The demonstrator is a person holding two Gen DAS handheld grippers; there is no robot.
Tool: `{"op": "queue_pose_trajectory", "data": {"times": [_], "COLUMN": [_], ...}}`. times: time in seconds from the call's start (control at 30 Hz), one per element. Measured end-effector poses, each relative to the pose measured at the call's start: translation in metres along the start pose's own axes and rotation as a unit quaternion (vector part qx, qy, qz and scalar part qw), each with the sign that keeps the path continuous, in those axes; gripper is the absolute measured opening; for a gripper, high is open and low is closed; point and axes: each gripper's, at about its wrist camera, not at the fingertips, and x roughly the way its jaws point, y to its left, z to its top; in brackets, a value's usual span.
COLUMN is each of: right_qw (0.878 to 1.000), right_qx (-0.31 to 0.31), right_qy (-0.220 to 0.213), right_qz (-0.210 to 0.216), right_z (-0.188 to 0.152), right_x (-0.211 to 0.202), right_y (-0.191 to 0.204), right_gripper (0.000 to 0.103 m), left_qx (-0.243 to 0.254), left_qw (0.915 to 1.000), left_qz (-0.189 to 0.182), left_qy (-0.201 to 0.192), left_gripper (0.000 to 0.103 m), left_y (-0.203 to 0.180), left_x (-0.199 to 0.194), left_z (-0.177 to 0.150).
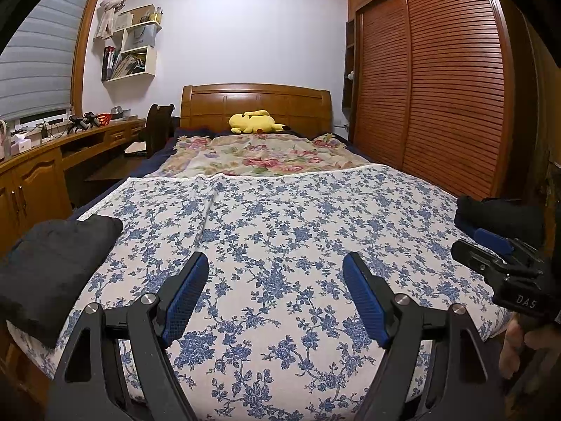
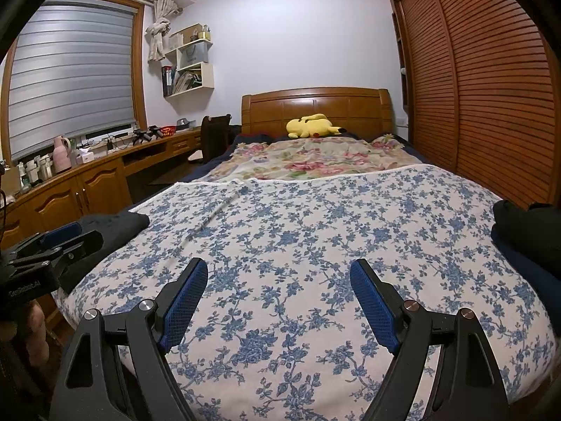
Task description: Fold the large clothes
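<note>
Both tongs (image 1: 275, 268) (image 2: 278, 275) gape, seemingly level, above bedspread (image 1: 280, 210).

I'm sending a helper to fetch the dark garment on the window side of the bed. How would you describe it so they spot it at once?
Start at the bed with the blue-flowered white cover. At its foot corner on the desk side lies a black folded garment, partly hanging over the edge. Unlike the dark pile at the opposite corner by the slatted wardrobe, it shows no navy layer beneath.
</note>
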Motion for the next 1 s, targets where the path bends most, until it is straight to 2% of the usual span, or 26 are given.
{"op": "queue_pose_trajectory", "data": {"times": [1.0], "right_qw": [1.000], "right_qx": [0.006], "right_qy": [0.003], "right_qz": [0.004], "right_z": [-0.0006], "right_x": [0.0029], "right_y": [-0.0036], "right_gripper": [0.085], "left_qx": [0.001], "left_qw": [1.0000], "left_qz": [0.000], "left_qy": [-0.002], "left_gripper": [0.080], "left_y": [-0.0009], "left_x": [-0.0012], "left_z": [-0.0008]}}
